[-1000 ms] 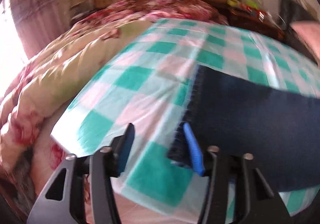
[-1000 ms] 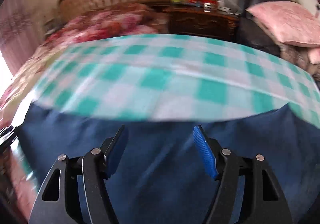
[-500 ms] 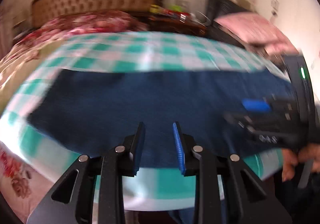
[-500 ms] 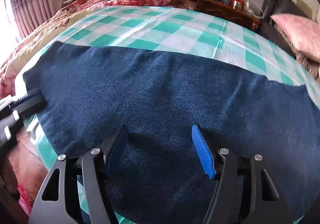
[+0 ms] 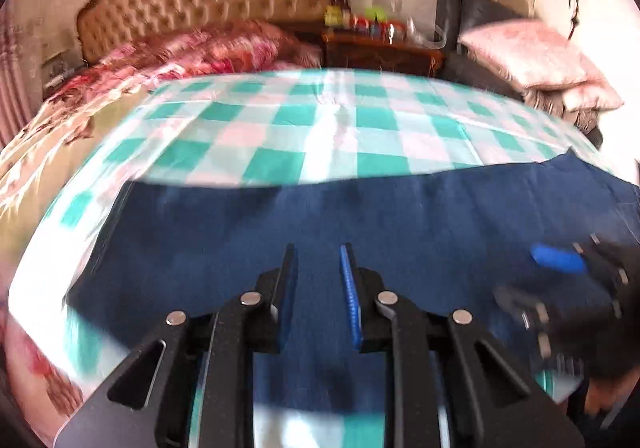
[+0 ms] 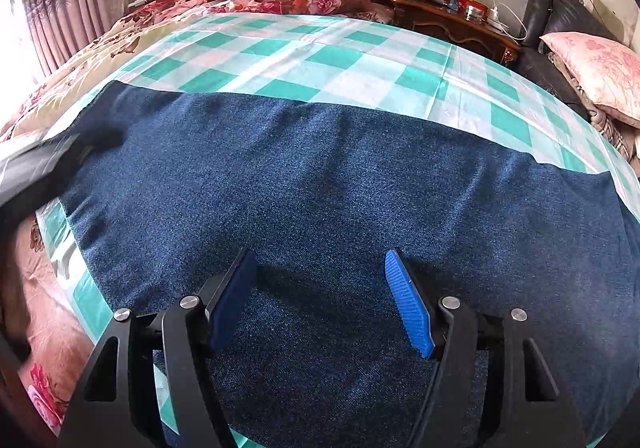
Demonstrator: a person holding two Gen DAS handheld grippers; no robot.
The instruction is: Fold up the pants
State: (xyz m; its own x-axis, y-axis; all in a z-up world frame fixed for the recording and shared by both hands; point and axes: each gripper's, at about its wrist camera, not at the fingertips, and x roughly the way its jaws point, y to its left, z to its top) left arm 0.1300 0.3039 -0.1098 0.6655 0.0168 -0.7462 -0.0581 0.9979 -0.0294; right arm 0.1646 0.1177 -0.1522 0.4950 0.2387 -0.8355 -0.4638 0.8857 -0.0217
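Both tools hover empty over the dark blue pants (image 6: 320,176) spread flat along the bed's near edge on its checked sheet (image 6: 320,64), left tool (image 5: 318,288) narrowly parted, right tool (image 6: 320,288) gaping wide.

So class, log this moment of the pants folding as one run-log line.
stage: pre-grasp | pants: flat on checked sheet | left gripper: narrowly open, empty, over pants | right gripper: open, empty, over pants
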